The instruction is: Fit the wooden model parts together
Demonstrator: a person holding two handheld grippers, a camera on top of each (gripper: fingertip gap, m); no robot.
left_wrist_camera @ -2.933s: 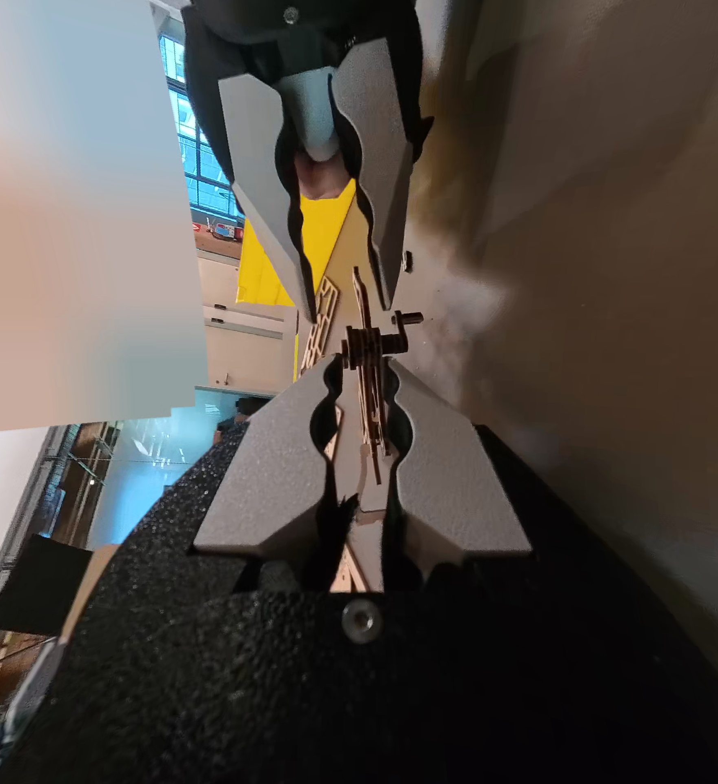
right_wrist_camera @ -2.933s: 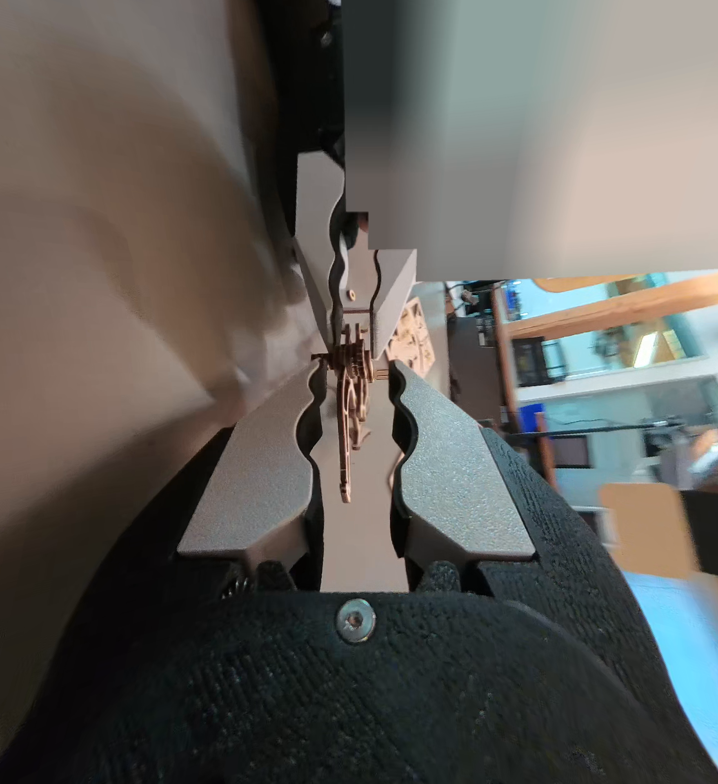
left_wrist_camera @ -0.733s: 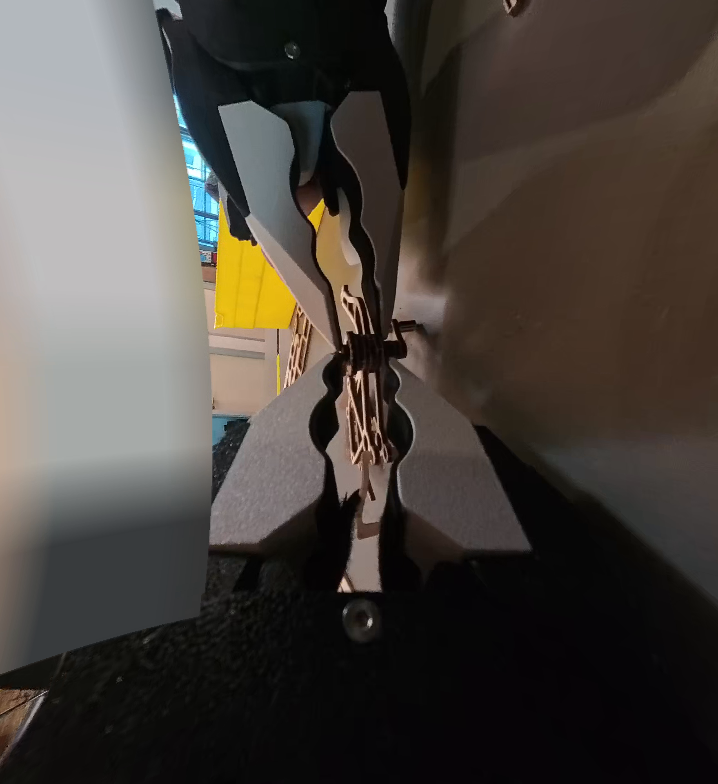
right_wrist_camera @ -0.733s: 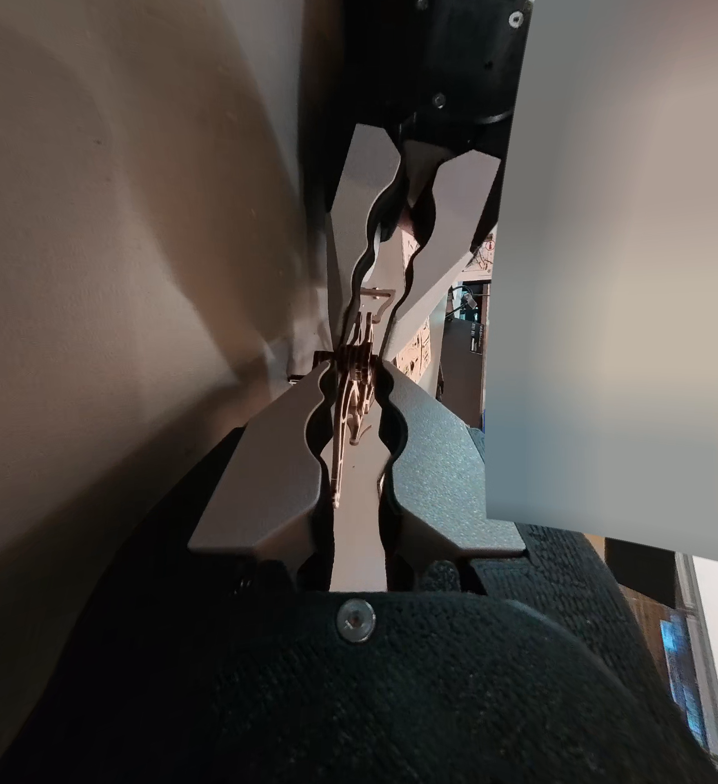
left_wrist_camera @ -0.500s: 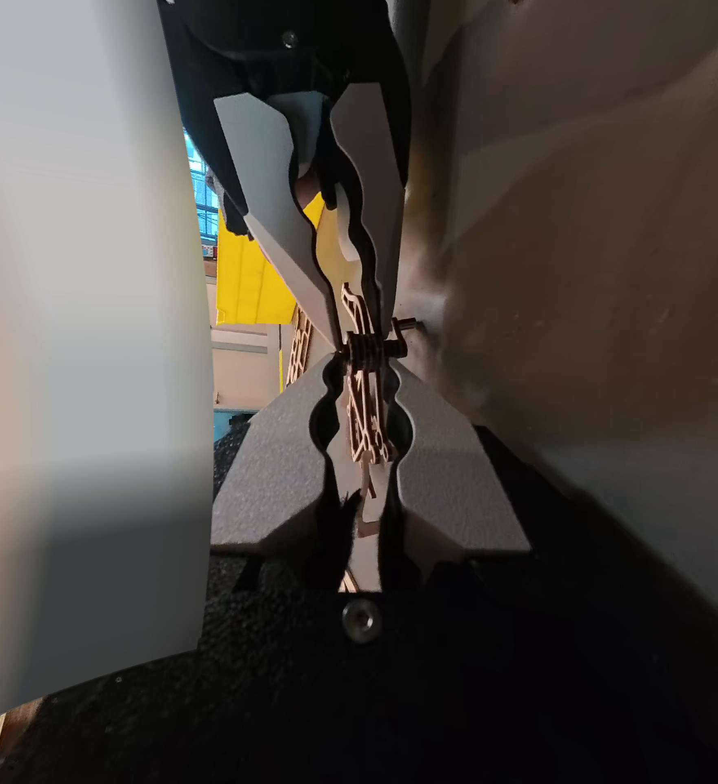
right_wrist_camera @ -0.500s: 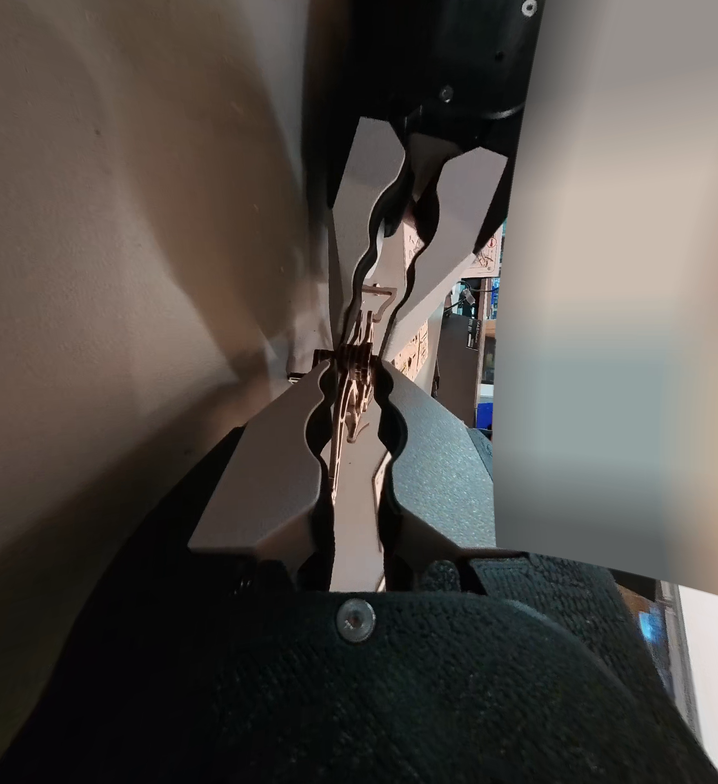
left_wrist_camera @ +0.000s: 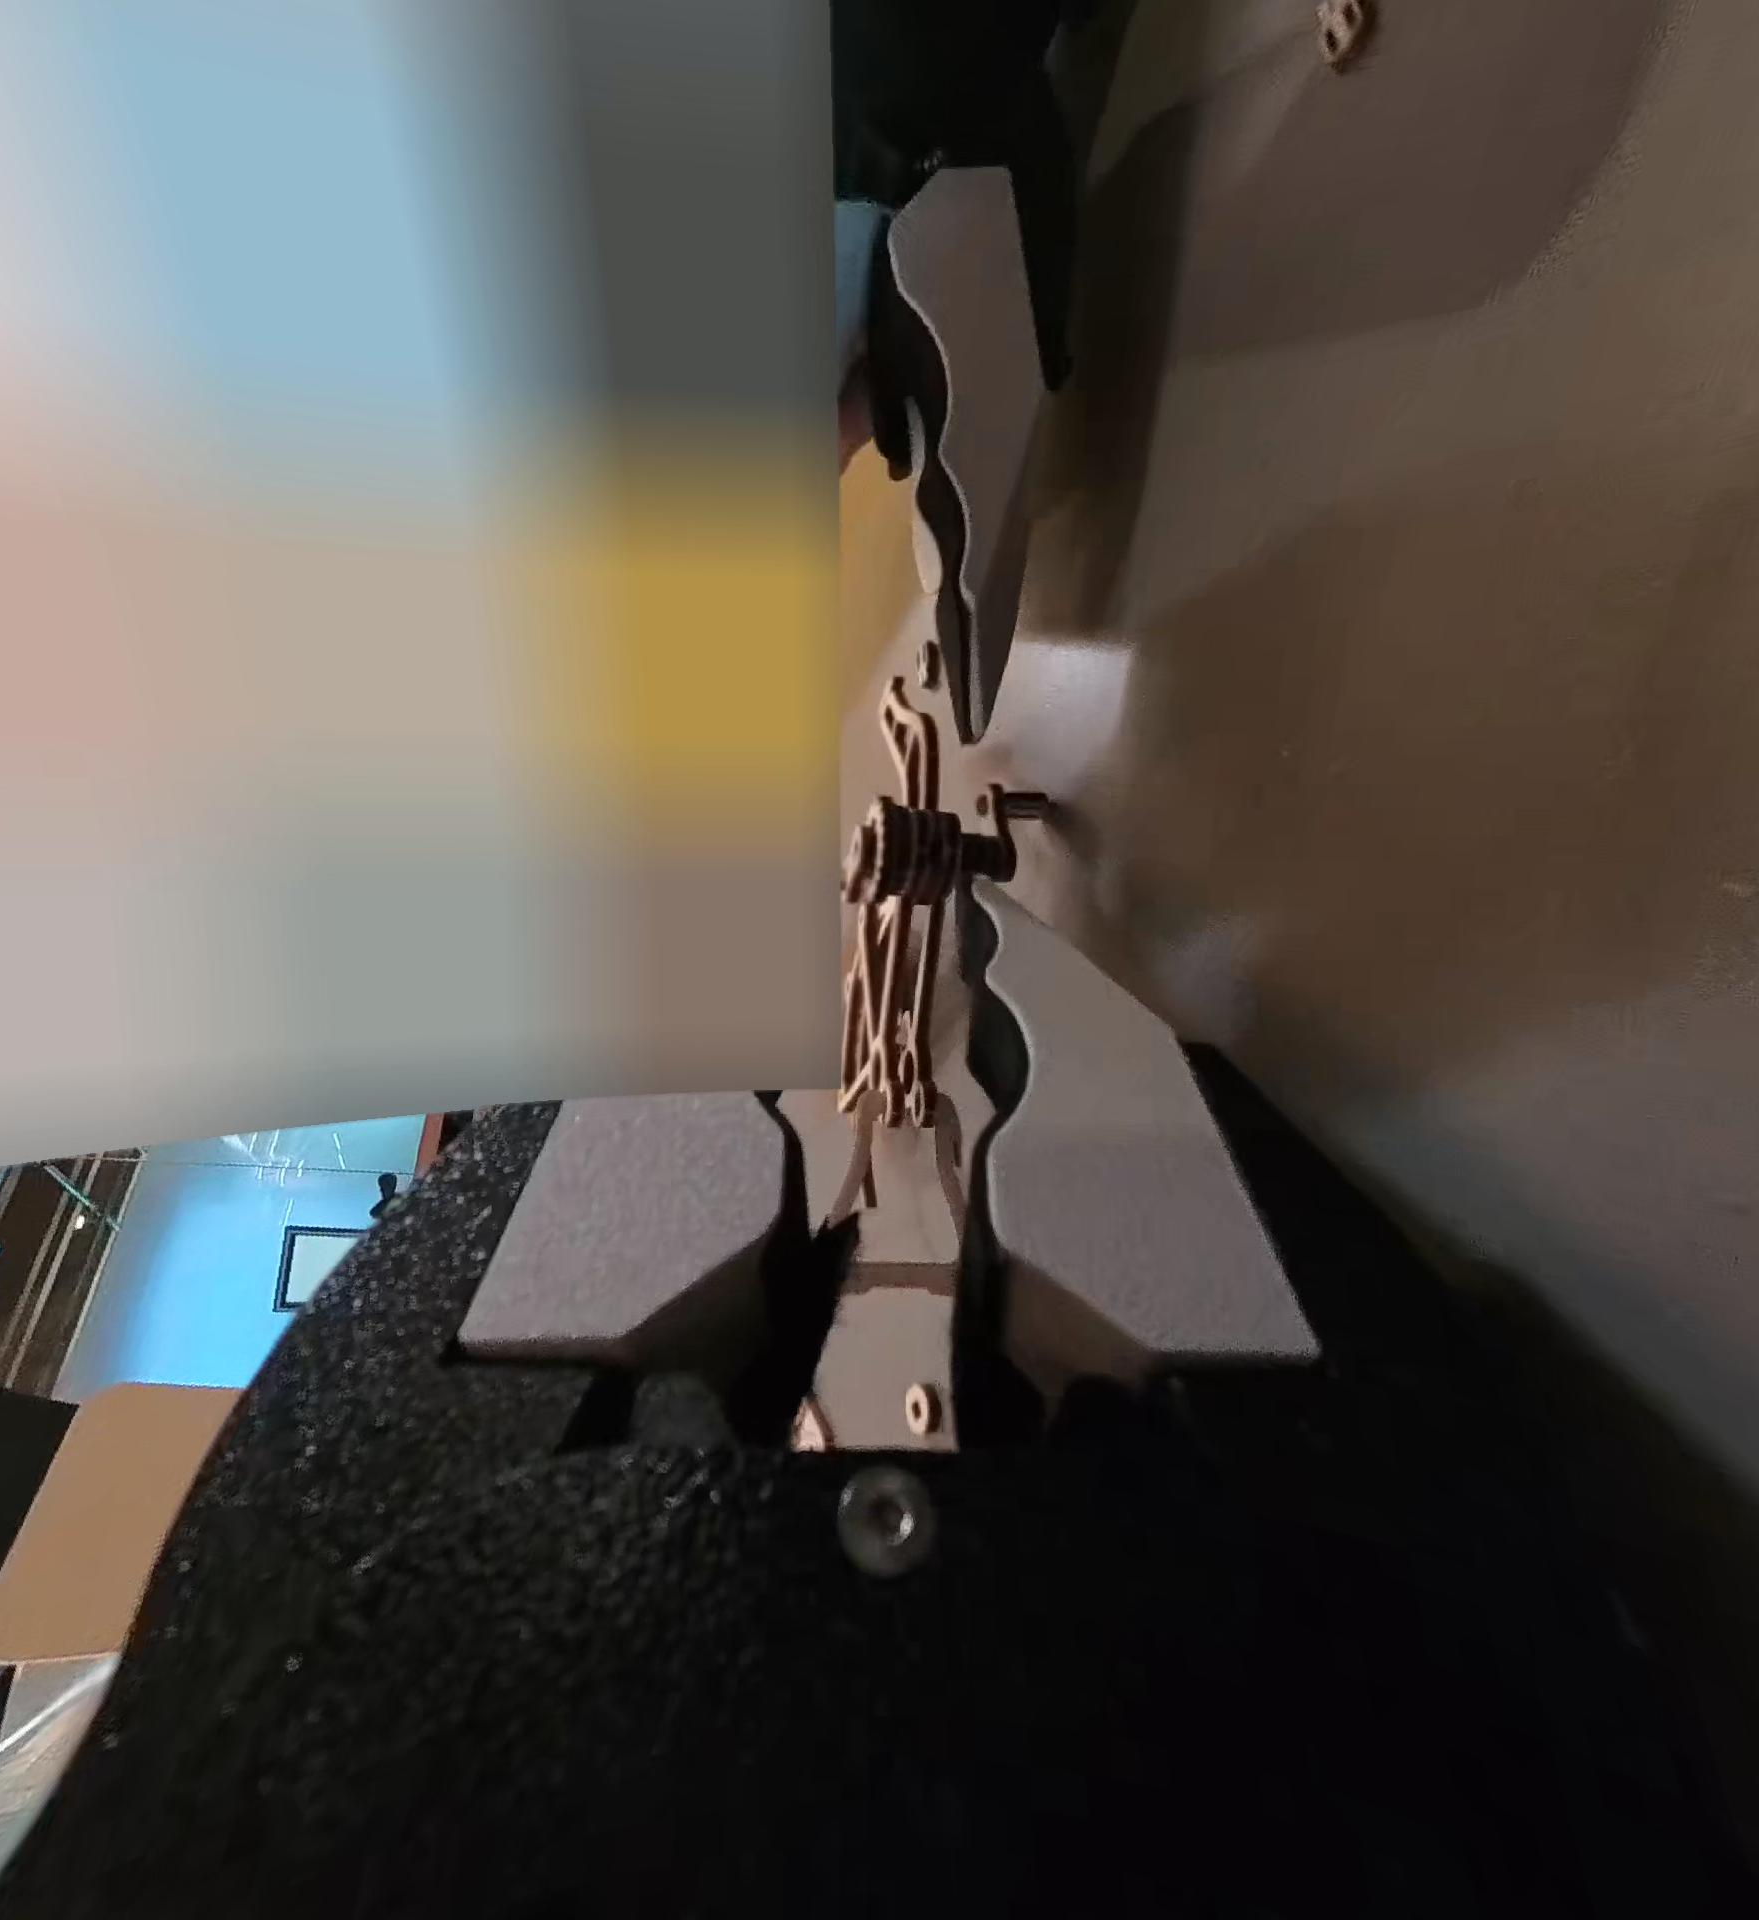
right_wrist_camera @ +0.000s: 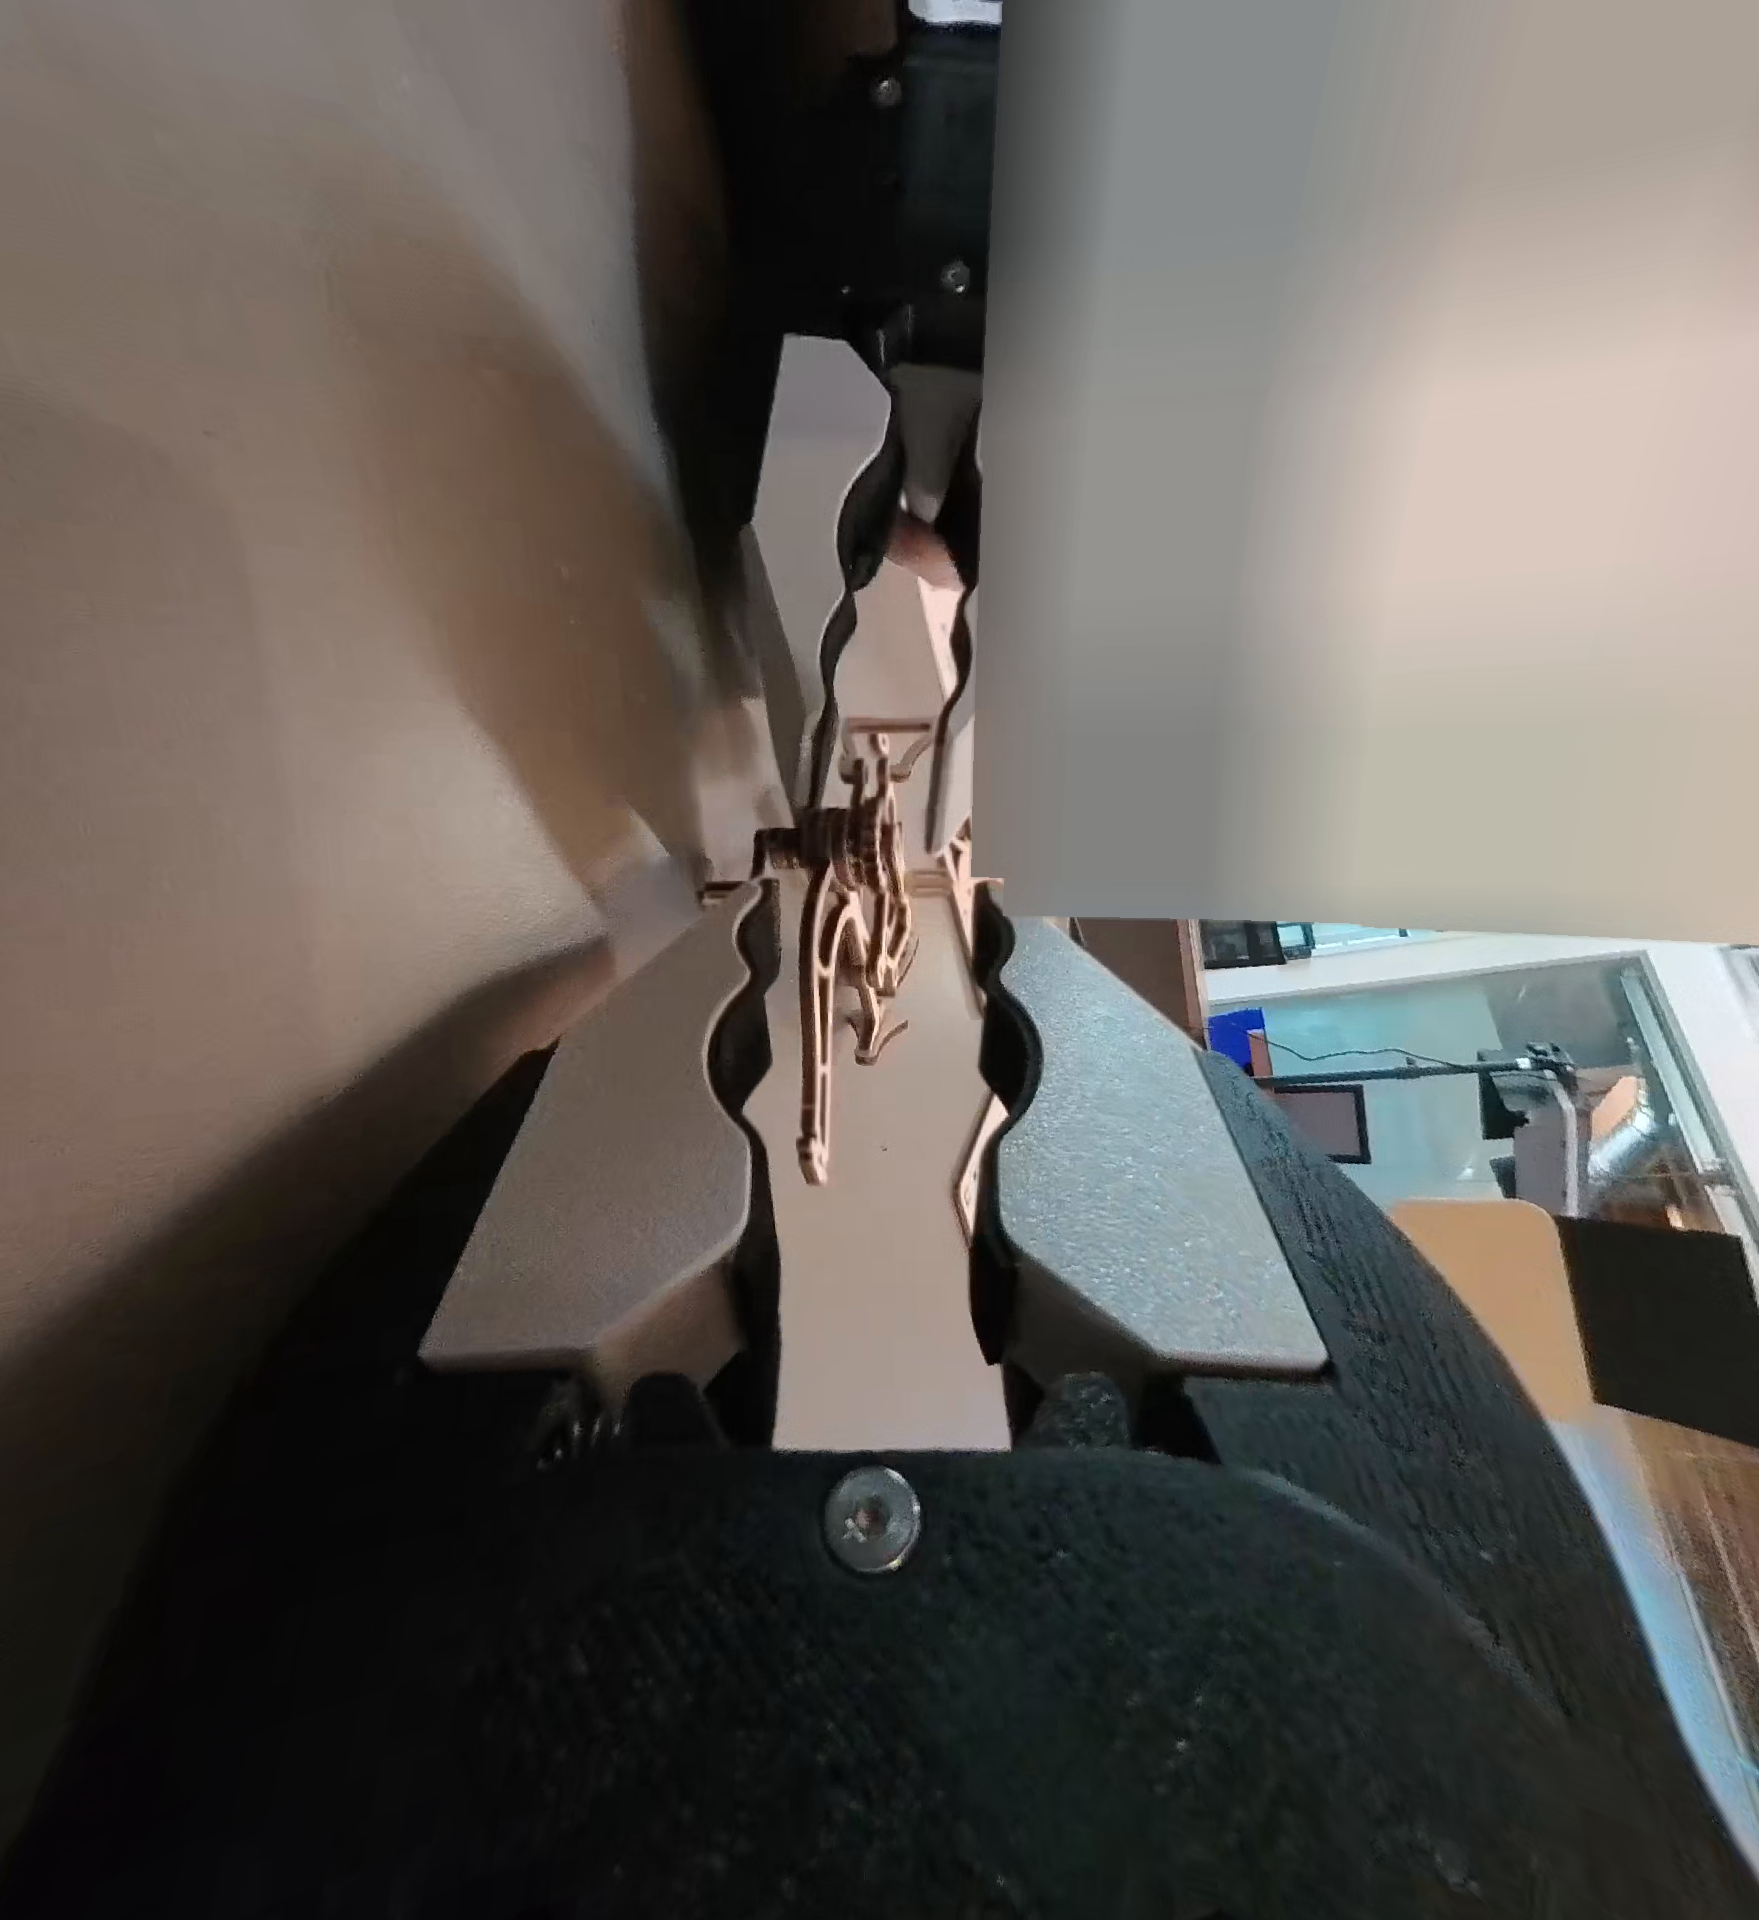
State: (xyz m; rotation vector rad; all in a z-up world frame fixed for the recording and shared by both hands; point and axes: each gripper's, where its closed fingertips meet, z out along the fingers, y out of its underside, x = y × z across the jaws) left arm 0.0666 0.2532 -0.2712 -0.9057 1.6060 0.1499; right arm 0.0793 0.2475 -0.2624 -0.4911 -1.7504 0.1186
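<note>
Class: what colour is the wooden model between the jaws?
Light tan with dark brown edges, clearest in the right wrist view.

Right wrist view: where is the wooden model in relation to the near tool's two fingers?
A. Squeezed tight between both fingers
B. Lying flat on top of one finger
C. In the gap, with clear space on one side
C: the wooden model stands in the gap of the right tool, with bare space between it and the finger on the picture's right.

Pale tan wooden model (right_wrist_camera: 849,935) with dark brown laser-cut edges and openwork. Matte grey wavy-edged fingers (right_wrist_camera: 626,1132) on speckled black gripper bodies. Plain beige table (right_wrist_camera: 231,520).
</note>
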